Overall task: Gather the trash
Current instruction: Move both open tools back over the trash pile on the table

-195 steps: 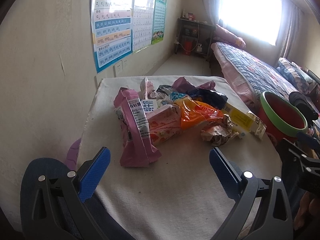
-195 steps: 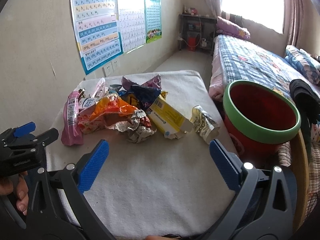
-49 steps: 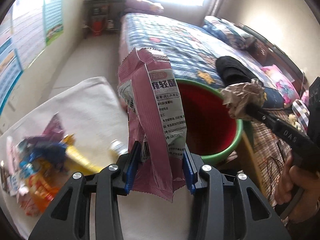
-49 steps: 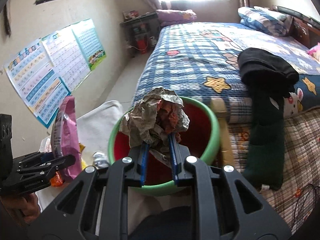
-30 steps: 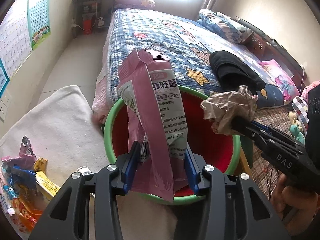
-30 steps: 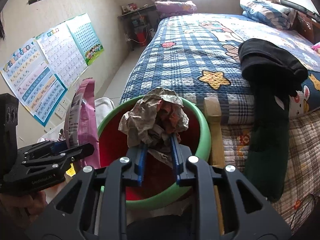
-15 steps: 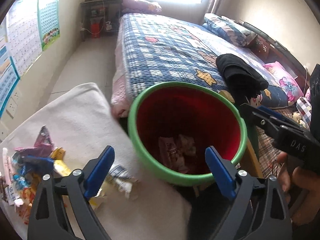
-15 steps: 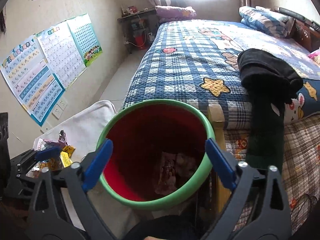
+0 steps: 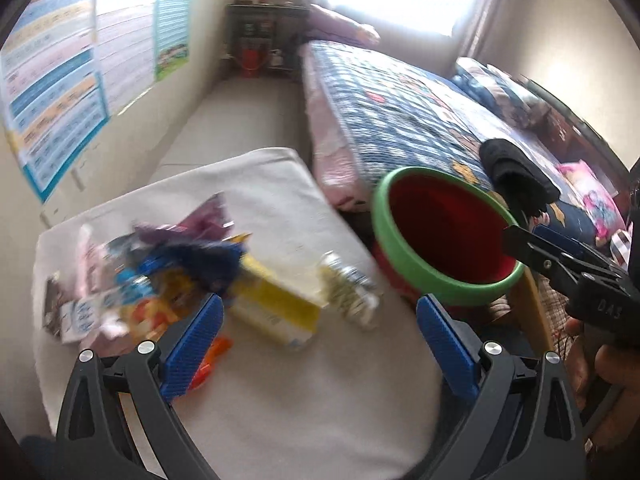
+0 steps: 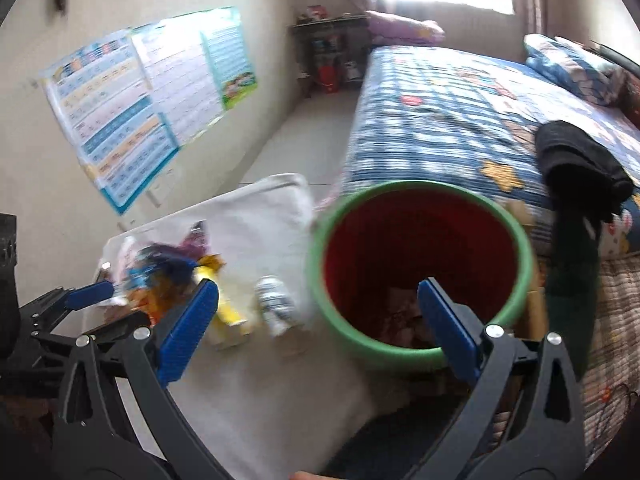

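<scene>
The red bucket with a green rim stands at the table's right edge, with dropped wrappers at its bottom. On the white-covered table lies a pile of snack wrappers, a yellow box and a crumpled silver wrapper. My left gripper hangs over the yellow box, its jaws opening with nothing between them. My right gripper is open and empty above the bucket's left rim. The picture is blurred by motion.
A bed with a blue checked quilt runs behind the bucket, with a black garment draped on it. Posters cover the left wall. A dark shelf stands at the far end. A wooden frame is beside the bucket.
Both grippers opened over the bucket and let the pink wrapper and the crumpled paper fall in. Both have since swung left, toward the pile on the table.
</scene>
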The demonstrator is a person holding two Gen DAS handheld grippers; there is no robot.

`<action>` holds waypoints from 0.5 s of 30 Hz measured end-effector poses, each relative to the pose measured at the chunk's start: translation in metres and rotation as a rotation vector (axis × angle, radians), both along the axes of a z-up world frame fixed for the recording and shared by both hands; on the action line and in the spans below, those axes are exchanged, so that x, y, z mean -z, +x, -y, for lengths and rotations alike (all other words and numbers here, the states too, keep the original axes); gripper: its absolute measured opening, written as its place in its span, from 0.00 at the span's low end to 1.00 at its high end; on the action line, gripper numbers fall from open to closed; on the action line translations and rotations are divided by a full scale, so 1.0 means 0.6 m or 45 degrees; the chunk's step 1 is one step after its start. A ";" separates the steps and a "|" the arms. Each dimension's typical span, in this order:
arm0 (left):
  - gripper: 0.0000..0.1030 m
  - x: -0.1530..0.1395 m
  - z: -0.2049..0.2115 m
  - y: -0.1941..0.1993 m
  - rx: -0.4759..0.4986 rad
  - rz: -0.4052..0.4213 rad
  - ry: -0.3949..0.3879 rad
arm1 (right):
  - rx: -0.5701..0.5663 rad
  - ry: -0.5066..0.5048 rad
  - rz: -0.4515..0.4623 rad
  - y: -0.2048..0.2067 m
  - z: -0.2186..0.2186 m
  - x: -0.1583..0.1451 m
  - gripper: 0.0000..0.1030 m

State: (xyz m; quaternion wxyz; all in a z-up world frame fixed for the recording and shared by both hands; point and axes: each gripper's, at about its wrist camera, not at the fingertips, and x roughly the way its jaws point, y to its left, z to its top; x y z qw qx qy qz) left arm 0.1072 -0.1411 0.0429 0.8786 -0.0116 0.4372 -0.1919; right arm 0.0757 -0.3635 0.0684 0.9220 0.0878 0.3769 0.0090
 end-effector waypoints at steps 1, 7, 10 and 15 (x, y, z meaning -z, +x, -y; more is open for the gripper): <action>0.90 0.001 -0.019 -0.007 -0.017 0.002 0.001 | -0.014 0.001 0.008 -0.002 -0.015 -0.001 0.95; 0.90 0.012 -0.137 -0.044 -0.164 -0.003 -0.016 | -0.137 0.002 -0.007 -0.007 -0.109 0.014 0.95; 0.90 0.017 -0.196 -0.059 -0.255 -0.016 -0.043 | -0.210 -0.002 -0.020 -0.007 -0.150 0.022 0.95; 0.90 0.025 -0.268 -0.079 -0.340 -0.032 -0.054 | -0.322 -0.070 -0.055 -0.015 -0.211 0.041 0.95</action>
